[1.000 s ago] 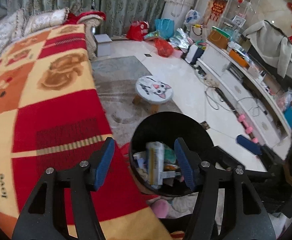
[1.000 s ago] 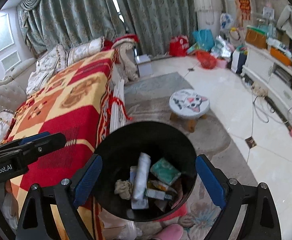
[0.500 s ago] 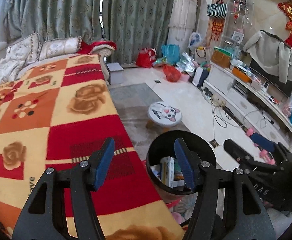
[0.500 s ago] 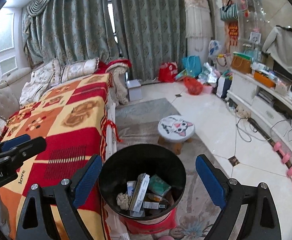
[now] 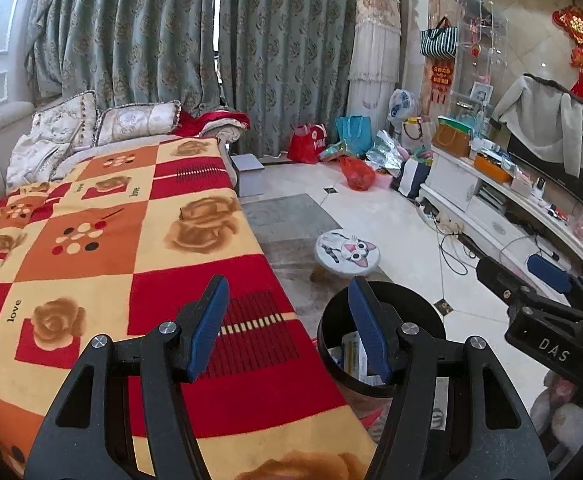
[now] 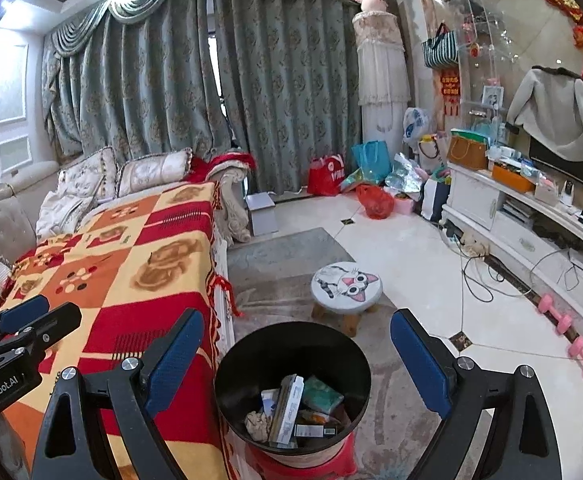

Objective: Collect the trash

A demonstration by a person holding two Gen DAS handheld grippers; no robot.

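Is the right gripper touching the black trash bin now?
Apart. The right wrist view shows the right gripper open, its fingers well outside the trash bin.

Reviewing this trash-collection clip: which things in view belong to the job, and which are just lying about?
Job: black bin; boxes and crumpled paper in it; left gripper and right gripper, both open and empty.

Lying about: cat-face stool; pink dumbbells; red bag; blanket.

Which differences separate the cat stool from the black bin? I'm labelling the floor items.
The cat stool has a flat white top with a cartoon cat face, while the black bin is an open, plain dark tub. The stool stands on short wooden legs on the rug; the bin sits on something red. The stool's top is bare; the bin holds boxes and crumpled paper. Both are round and stand beside the blanket.
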